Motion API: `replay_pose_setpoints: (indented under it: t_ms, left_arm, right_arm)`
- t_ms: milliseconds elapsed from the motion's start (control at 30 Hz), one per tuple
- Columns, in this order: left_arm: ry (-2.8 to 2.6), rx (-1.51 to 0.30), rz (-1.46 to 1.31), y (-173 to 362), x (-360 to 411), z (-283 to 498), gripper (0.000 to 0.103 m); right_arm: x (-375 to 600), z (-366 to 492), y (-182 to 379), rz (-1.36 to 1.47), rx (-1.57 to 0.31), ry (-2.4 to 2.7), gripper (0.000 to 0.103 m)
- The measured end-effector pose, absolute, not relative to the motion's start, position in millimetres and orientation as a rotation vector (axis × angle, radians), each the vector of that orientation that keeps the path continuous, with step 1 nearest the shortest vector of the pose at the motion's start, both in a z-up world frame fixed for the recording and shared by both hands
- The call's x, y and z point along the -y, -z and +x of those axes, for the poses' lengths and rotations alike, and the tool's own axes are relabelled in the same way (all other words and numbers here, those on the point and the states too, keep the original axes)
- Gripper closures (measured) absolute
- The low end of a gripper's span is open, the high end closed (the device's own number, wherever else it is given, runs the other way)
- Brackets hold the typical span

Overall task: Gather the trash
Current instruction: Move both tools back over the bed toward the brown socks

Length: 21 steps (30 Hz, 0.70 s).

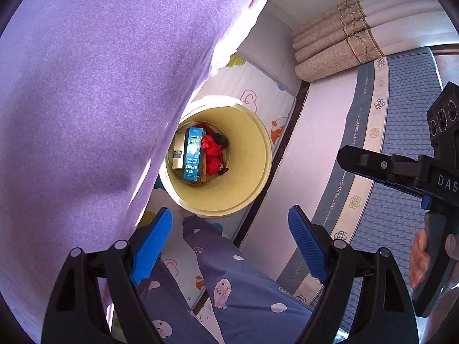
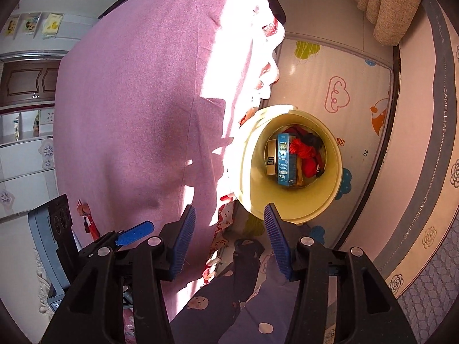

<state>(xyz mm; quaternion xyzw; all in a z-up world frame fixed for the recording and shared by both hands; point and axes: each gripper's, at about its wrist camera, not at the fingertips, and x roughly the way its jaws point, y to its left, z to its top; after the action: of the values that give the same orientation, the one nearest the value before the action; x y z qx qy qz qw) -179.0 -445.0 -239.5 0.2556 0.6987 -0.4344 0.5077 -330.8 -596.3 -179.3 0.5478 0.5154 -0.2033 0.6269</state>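
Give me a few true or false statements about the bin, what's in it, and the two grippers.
1. A blue box lies inside the cream bin. True.
2. The left gripper is clamped on a red bag. False: its jaws are apart with nothing between them.
3. The bin is empty. False: it holds the blue box, a gold box and red trash.
4. The right gripper holds nothing. True.
5. The bin stands on a cartoon-print mat. True.
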Motion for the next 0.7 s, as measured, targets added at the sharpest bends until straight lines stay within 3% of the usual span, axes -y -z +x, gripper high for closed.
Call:
replay_pose_setpoints:
  t_ms: [700]
  left_arm:
    - [0.861, -1.610, 0.274, 192.2, 306.5, -60.1, 0.020]
  right_arm:
    - [488.2, -185.1, 133.3, 1.057, -1.245, 0.261, 0.053]
